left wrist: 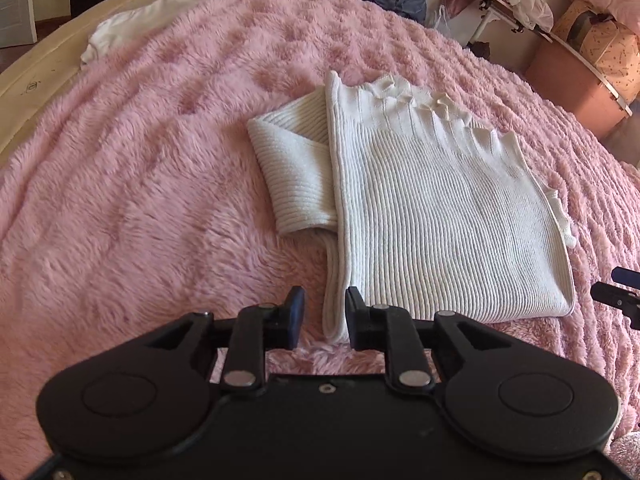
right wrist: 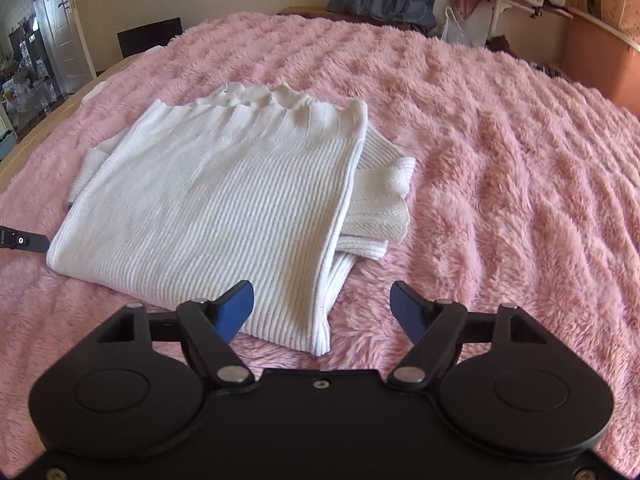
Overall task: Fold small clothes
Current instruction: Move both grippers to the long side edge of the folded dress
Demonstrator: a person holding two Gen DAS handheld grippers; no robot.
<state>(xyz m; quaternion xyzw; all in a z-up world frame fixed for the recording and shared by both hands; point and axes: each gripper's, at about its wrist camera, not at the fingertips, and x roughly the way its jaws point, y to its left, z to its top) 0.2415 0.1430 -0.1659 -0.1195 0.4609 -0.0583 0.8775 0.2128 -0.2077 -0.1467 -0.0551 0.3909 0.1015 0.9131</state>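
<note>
The white ribbed sweater [left wrist: 440,216] lay on the pink blanket [left wrist: 160,160], already folded lengthwise with a sleeve protruding. Both the left gripper [left wrist: 324,312] and right gripper [right wrist: 322,306] stood apart, empty, at its near corners; a crosswise fold probably remained.

Black left gripper [left wrist: 322,314]; right gripper [right wrist: 322,308] black (blue pads).

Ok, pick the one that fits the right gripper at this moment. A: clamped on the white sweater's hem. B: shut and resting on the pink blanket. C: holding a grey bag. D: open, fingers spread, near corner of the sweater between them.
D: the right gripper has its blue-padded fingers spread wide, with the near corner of the white ribbed sweater lying between them, ungripped.
</note>
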